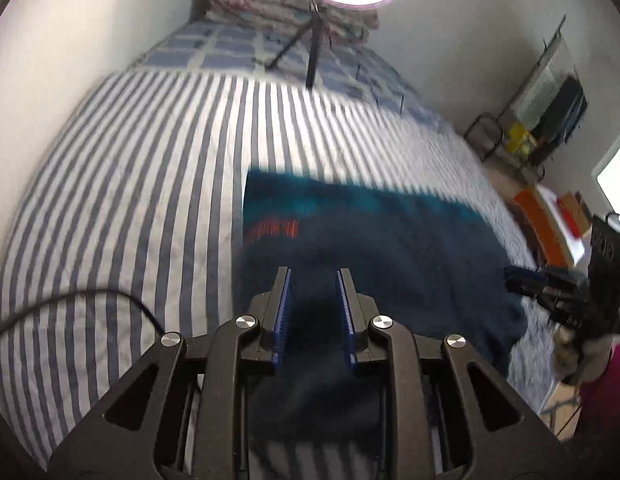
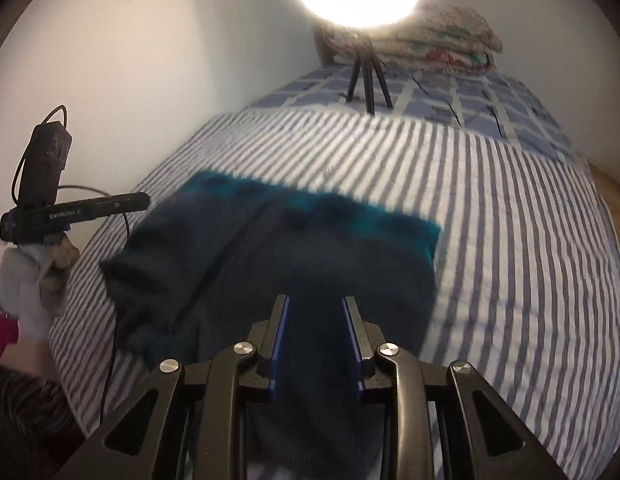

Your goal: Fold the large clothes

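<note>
A bed (image 1: 110, 200) covered with a blue-and-white striped sheet (image 2: 509, 240) carries everything here. A dark navy garment (image 1: 389, 264) with a teal band along its far edge lies spread on the stripes (blurred, so it may be a sweater). Beyond the garment, a black tripod (image 2: 367, 76) stands on a blue checked cover (image 2: 489, 100), and behind the tripod a folded floral quilt (image 2: 437, 48) sits at the bed's far end.
</note>
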`<action>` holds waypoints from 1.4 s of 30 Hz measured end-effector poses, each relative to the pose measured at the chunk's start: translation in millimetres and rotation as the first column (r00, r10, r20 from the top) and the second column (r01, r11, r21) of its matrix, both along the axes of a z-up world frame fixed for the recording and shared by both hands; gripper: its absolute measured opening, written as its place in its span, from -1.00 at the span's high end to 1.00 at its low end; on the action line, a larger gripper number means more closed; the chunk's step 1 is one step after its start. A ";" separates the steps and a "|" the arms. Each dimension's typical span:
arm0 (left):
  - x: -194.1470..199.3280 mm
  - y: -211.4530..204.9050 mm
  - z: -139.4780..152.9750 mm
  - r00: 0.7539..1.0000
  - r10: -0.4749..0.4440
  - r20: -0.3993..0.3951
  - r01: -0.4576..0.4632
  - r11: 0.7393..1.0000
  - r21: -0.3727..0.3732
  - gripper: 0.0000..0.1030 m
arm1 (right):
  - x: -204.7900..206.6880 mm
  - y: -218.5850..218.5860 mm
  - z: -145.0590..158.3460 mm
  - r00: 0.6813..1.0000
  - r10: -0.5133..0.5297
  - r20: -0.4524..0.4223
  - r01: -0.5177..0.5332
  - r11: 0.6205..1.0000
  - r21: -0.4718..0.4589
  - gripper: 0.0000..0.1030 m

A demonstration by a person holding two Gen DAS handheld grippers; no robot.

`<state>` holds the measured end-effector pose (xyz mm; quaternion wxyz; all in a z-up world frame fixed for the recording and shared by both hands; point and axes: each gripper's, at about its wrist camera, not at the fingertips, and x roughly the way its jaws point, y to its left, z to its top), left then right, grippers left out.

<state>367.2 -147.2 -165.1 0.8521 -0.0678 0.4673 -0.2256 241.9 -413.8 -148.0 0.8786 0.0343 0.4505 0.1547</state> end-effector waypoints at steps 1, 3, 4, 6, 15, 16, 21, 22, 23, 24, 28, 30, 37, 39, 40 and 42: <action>-3.4 -0.2 -5.2 1.000 0.000 -0.014 0.000 1.000 0.005 0.57 | -5.4 -2.7 -5.0 1.000 -0.001 -0.015 0.001 1.000 0.009 0.51; -10.9 3.3 -25.6 0.998 0.000 -0.065 0.001 1.000 0.015 0.57 | -18.0 -6.0 -18.4 0.999 -0.006 -0.048 0.006 1.000 0.011 0.52; -15.0 5.2 -34.9 0.996 0.002 -0.085 -0.001 1.000 0.013 0.57 | -23.9 -7.0 -23.7 0.998 -0.009 -0.058 0.010 1.000 0.012 0.52; -22.2 6.7 -48.5 0.995 -0.003 -0.097 0.004 1.000 0.010 0.57 | -35.2 -13.5 -37.0 0.997 -0.023 -0.080 0.026 0.999 0.037 0.52; -39.2 29.8 -35.4 0.994 -0.004 -0.105 0.001 1.000 -0.031 0.49 | -54.7 -27.8 -42.9 0.993 -0.023 -0.112 0.031 0.997 0.071 0.51; -38.0 35.4 -31.3 0.993 0.004 -0.115 -0.011 0.998 -0.057 0.15 | -56.7 -31.1 -36.0 0.995 -0.019 -0.094 0.028 0.996 0.086 0.45; -20.1 69.7 -22.5 0.976 0.056 -0.210 -0.116 0.951 -0.286 -0.44 | -61.6 -49.9 -12.5 0.998 -0.055 0.005 0.054 0.986 0.157 -0.59; -15.0 74.9 -23.4 0.970 0.064 -0.233 -0.140 0.936 -0.324 -0.45 | -59.4 -52.4 -10.4 0.998 -0.063 0.011 0.060 0.984 0.171 -0.63; -9.5 79.4 -26.2 0.963 0.067 -0.259 -0.161 0.918 -0.362 -0.45 | -55.8 -57.3 -9.0 0.997 -0.072 0.011 0.069 0.979 0.190 -0.71; -3.5 82.3 -30.5 0.955 0.064 -0.290 -0.180 0.902 -0.392 -0.45 | -52.6 -60.0 -9.5 0.997 -0.078 0.007 0.075 0.976 0.204 -0.77; 13.1 79.9 -44.6 0.931 0.033 -0.363 -0.208 0.866 -0.455 -0.45 | -33.9 -72.4 -23.1 0.993 -0.106 -0.057 0.117 0.955 0.272 -0.78; 22.4 76.8 -50.7 0.923 0.023 -0.383 -0.213 0.861 -0.461 -0.45 | -25.9 -76.0 -31.3 0.990 -0.106 -0.090 0.128 0.947 0.294 -0.78; 39.7 57.2 -75.8 0.905 -0.026 -0.425 -0.201 0.854 -0.481 -0.45 | -10.4 -84.2 -63.5 0.980 -0.099 -0.175 0.160 0.912 0.379 -0.78; 41.8 52.1 -82.4 0.901 -0.041 -0.432 -0.194 0.853 -0.485 -0.45 | -7.0 -85.0 -71.4 0.977 -0.091 -0.195 0.165 0.896 0.413 -0.78; 43.1 50.6 -85.6 0.901 -0.046 -0.431 -0.188 0.854 -0.485 -0.45 | -5.5 -84.2 -75.6 0.975 -0.087 -0.204 0.168 0.891 0.423 -0.79; 44.0 48.0 -86.6 0.905 -0.050 -0.423 -0.180 0.855 -0.486 -0.45 | -1.7 -82.5 -84.4 0.972 -0.070 -0.223 0.165 0.881 0.444 -0.79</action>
